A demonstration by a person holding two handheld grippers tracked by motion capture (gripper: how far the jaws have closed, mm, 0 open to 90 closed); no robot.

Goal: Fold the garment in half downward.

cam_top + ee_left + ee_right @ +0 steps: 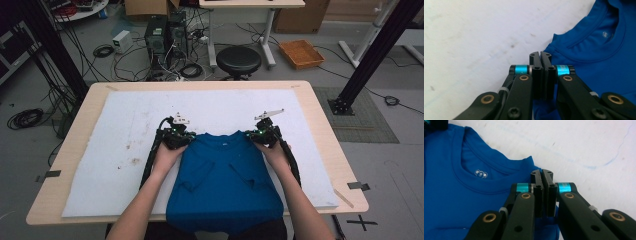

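A blue T-shirt (225, 180) lies flat on the white mat (125, 135), sleeves folded inward, collar toward the far side of the mat and hem hanging over the mat's near edge. Bare mat extends well to the left, right and beyond the collar; the wooden table (320, 115) rims the mat on all sides.

The left gripper (176, 134) sits at the shirt's left shoulder corner, the right gripper (264, 133) at its right shoulder corner, the collar between them.

In the left gripper view, the left gripper (540, 55) has its jaws pressed together with no visible gap, the tips at the shoulder edge of the T-shirt (599, 57); blue cloth shows beneath them, apparently pinched.

In the right gripper view, the right gripper (542, 173) likewise shows jaws clenched at the shoulder edge of the T-shirt (461, 195), with cloth beneath them.
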